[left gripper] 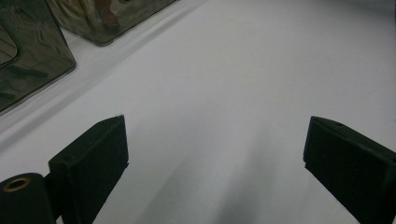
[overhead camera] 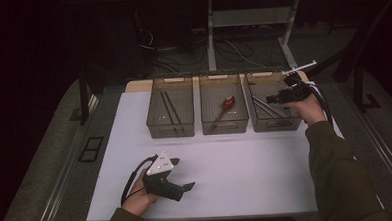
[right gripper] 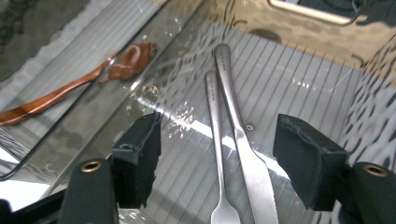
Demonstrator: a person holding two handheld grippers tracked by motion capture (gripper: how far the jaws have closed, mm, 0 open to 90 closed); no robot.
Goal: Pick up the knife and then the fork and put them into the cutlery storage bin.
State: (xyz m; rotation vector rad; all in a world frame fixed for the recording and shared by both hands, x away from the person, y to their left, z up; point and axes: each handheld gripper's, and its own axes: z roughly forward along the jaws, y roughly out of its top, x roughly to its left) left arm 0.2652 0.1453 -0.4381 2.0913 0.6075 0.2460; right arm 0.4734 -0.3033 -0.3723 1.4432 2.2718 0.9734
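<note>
Two metal utensils lie side by side in the right-hand clear bin [overhead camera: 276, 118], the landmark used here for every place. In the right gripper view, a knife [right gripper: 243, 140] and a slimmer utensil [right gripper: 215, 140] are seen on the ribbed floor of this bin, nearly touching along their handles, with bare floor left on either side of them before the walls.

The right gripper [overhead camera: 272, 100] is held over this bin, above its far right part, with its jaws spread wide and nothing between them; in its own view the jaws straddle both utensils from above without touching them.

To the left of this bin, just beside it, a middle bin [overhead camera: 224, 123] is seen holding a wooden spoon [right gripper: 70, 86]. Farther left a third bin [overhead camera: 170, 126] holds dark chopsticks [overhead camera: 168, 109].

All three bins stand in a row at the far edge of a white table [overhead camera: 247, 173]. Nearer than the landmark bin, a broad bare stretch of table is open. The left gripper [overhead camera: 187, 186] is held low there, well apart from the bins, near the front edge, its jaws wide and empty.
</note>
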